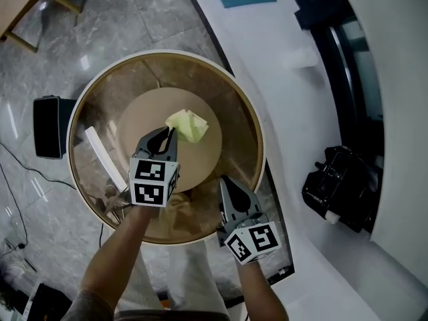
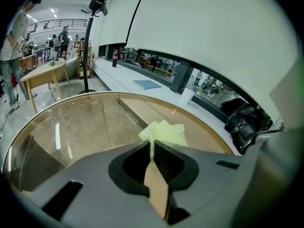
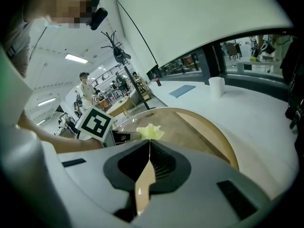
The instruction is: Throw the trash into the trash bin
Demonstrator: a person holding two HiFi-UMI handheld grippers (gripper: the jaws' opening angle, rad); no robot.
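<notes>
A: What is the left hand-held gripper (image 1: 169,134) doing?
B: Clamping on the yellow paper (image 1: 190,126) at its nine-o'clock edge, mid round worktop (image 1: 252,116).
A: And the right hand-held gripper (image 1: 225,183)?
B: Hovering at five o'clock, jaws sitting together, empty.

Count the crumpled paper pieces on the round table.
1. The yellow-green crumpled paper sits near the middle of the round table, its edge pinched in the left tongs. Another could be hidden beneath those tongs.

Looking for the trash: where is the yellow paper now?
Head view, centre: the crumpled yellow paper is pinched in the left tool, at the middle of the round glass table.
</notes>
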